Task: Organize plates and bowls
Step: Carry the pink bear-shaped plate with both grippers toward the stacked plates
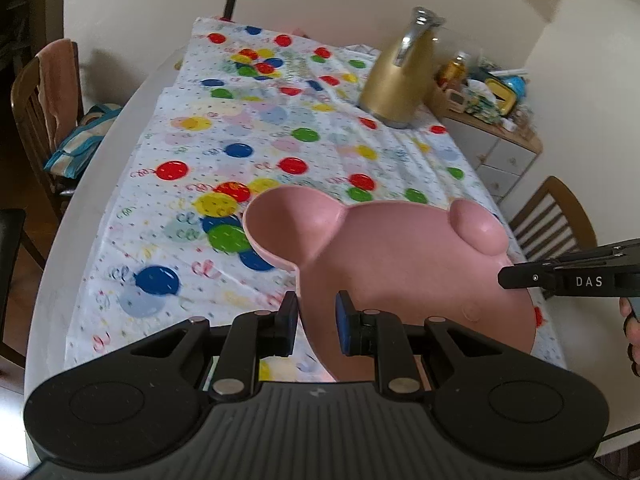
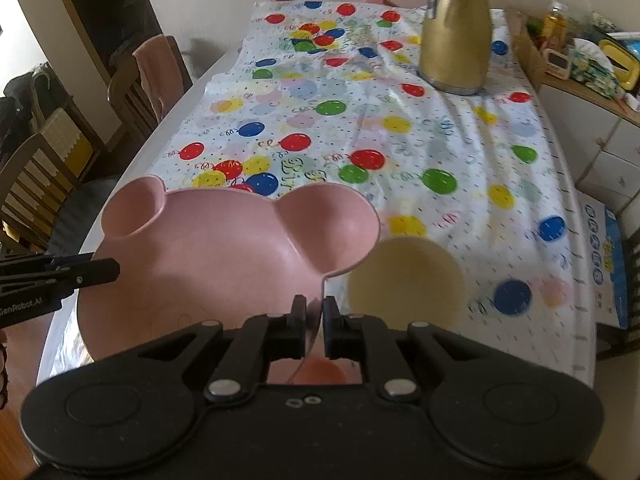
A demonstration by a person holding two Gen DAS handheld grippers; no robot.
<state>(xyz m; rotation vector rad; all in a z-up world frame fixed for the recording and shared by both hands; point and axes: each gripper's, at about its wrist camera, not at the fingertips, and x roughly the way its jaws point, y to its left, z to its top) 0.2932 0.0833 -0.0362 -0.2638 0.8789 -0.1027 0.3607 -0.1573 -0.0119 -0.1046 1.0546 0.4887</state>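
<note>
A pink bear-shaped plate [image 1: 400, 264] with two round ear wells hangs above the table, held from both sides. My left gripper [image 1: 316, 314] is shut on its left rim, and it shows as a black finger at the left of the right wrist view [image 2: 80, 272]. At the near right rim [image 2: 224, 256], my right gripper [image 2: 315, 312] is shut on the edge. Its black finger reaches in from the right in the left wrist view [image 1: 560, 276]. A cream bowl [image 2: 404, 280] sits on the cloth just right of the plate.
The table wears a balloon-print cloth [image 1: 240, 120]. A gold jug [image 2: 456, 40] stands at the far right of it. Wooden chairs [image 1: 40, 92] line the left side, and a cluttered cabinet [image 1: 492, 92] stands on the right. A rounded orange shape [image 2: 320, 372] shows under my right gripper.
</note>
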